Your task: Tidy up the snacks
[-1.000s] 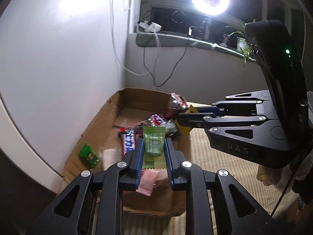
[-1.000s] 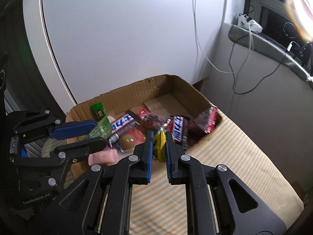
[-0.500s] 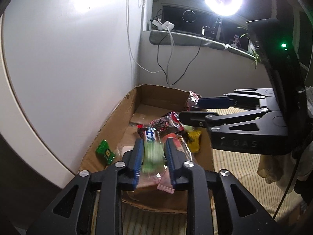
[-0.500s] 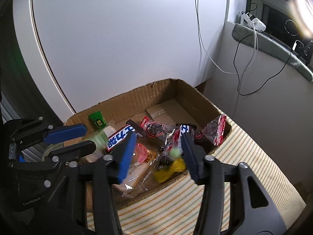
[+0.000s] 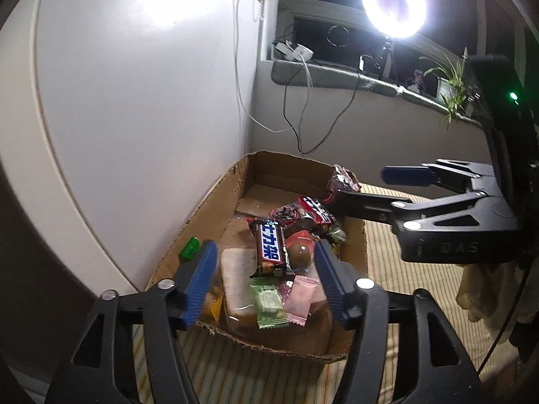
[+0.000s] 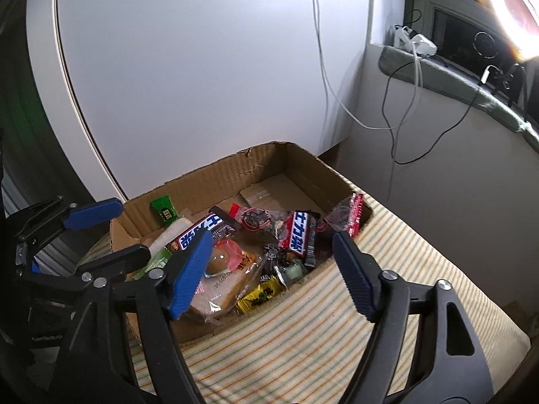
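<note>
Jaws of the left gripper (image 5: 262, 281) are opening with nothing pinched; the right gripper (image 6: 273, 269) spreads too — both hang over the cardboard box (image 6: 209, 175). Snacks lie heaped inside it — a green packet (image 5: 269, 306), a pink one (image 5: 303, 298), chocolate bars (image 6: 298, 234); the box sits on striped cloth (image 6: 337, 336).

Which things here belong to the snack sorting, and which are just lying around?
Belongs to the job:
brown cardboard box
pale green sweet wrapper
pink sweet wrapper
yellow sweet wrapper
brown chocolate bar

Just lying about:
bright ring light
white cables
green potted plant
</note>
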Available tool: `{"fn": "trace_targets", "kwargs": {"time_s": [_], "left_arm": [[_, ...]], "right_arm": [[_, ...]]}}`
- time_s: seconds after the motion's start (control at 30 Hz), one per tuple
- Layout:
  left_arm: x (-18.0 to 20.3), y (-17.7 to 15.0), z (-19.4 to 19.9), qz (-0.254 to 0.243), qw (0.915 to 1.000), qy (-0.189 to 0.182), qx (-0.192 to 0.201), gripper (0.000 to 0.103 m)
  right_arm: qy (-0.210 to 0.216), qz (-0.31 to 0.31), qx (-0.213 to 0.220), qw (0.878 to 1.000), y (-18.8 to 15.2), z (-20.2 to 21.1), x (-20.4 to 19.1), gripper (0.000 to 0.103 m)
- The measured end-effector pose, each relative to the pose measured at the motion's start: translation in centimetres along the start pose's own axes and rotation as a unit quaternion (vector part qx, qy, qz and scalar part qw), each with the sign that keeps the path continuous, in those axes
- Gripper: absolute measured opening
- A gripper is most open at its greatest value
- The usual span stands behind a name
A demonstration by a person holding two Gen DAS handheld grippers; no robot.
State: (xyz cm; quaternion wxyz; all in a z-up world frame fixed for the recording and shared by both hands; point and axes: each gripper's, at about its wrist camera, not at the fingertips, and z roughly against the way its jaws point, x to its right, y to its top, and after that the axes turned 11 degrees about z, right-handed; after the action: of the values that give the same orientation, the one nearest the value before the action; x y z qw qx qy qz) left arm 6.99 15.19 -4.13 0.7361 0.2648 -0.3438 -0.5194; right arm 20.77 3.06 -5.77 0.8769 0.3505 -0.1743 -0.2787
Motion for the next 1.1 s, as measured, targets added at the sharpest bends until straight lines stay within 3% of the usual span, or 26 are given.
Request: {"fn": "trace_targets", "kwargs": {"time_s": [0.2, 0.33, 0.73, 1.1], "left_arm": [[0.1, -0.3, 1.9, 0.008, 0.9995, 0.023, 0.02, 0.076], [0.3, -0.4, 3.1, 0.01, 0.9989, 0.031, 0.032, 0.078], [1.3, -2.2, 6.2, 0.018, 0.997, 0.056, 0.049, 0.083], [2.4, -2.6, 7.0, 0.014, 0.9967, 0.058, 0.055, 0.083]], "right_arm": [[-0.032, -0.004, 0.018, 0.999, -0.9, 3.0, -0.1, 0.09], [-0.048, -0.019, 0.026, 0.998, -1.7, 4.8, 0.0, 0.098], [-0.1, -0.023, 0.025, 0.994, -5.5, 8.2, -1.8, 0.103], [-0.103, -0.032, 0.028, 0.994, -7.3, 9.9, -2.2, 0.103]]}}
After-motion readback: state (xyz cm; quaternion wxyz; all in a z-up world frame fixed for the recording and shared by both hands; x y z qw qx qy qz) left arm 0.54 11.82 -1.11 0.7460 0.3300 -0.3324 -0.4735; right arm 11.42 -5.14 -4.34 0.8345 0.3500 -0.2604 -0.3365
